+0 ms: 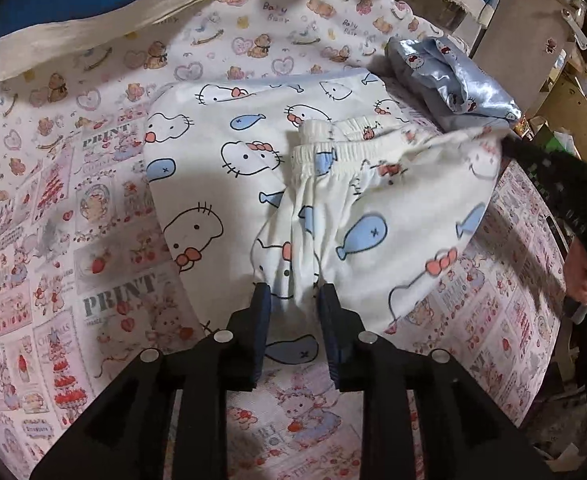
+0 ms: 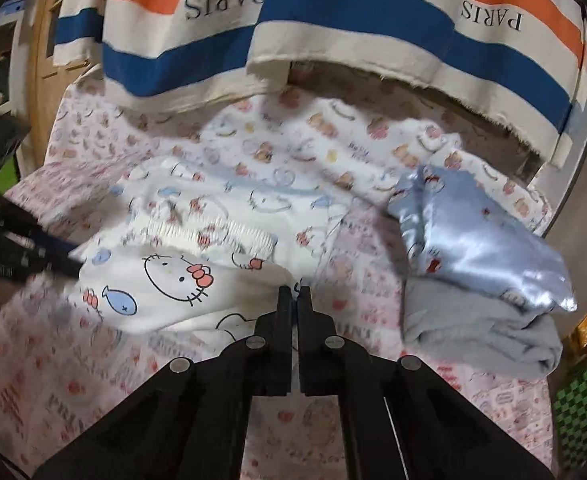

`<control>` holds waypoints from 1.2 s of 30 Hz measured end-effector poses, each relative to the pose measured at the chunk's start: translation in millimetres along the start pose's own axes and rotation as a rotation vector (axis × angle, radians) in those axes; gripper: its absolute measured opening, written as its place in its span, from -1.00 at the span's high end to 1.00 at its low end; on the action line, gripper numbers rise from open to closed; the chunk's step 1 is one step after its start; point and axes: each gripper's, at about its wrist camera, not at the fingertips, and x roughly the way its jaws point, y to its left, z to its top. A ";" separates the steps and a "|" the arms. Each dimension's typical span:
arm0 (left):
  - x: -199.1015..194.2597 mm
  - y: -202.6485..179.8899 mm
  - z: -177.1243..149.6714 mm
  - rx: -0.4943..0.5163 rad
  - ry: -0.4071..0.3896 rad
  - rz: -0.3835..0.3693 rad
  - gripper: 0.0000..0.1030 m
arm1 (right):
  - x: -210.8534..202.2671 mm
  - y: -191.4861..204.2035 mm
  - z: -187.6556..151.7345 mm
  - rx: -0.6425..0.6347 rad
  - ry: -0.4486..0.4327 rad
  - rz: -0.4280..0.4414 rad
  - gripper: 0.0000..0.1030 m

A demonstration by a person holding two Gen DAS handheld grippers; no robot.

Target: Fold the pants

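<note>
Pants (image 1: pixel 293 184) lie half-folded on the printed bed sheet (image 1: pixel 53 240), waistband doubled toward 12 o'clock. Left gripper (image 1: pixel 292 300) pinches a bunched fold between its fingers, likely to carry it over. Right gripper (image 2: pixel 294 294) has its fingers closed on the pants' edge at 12 o'clock, keeping the cloth taut. Satin bundle (image 2: pixel 481 240) sits at 2 o'clock, apart.

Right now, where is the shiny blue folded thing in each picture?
Left wrist view: the shiny blue satin garment sits upper right, beyond the white cat-print pants.
Right wrist view: it lies at right, atop a folded grey cloth.
Shared landmark: the pants' ruffled elastic waistband.
</note>
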 end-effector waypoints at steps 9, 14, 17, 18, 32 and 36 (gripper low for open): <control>-41.2 11.6 1.2 -0.035 -0.194 0.061 0.96 | -0.2 -1.6 -27.9 0.018 0.063 0.039 0.97; -39.3 12.9 -9.9 -0.013 -0.157 0.069 0.95 | 5.6 2.2 -47.9 0.015 0.130 0.111 0.97; -19.3 9.3 -28.6 0.004 -0.076 0.095 0.95 | 10.3 6.0 -59.3 -0.013 0.147 0.140 0.97; -20.8 6.8 -35.0 0.007 -0.099 0.100 0.91 | 10.1 4.0 -62.3 0.000 0.130 0.150 0.97; -47.6 -4.8 -59.4 -0.023 -0.190 0.193 0.09 | -0.4 -15.2 -68.9 0.174 0.063 0.343 -0.26; -31.3 11.3 -55.2 -0.094 -0.152 0.104 0.07 | 12.2 -12.2 -66.3 0.178 0.106 0.356 -0.26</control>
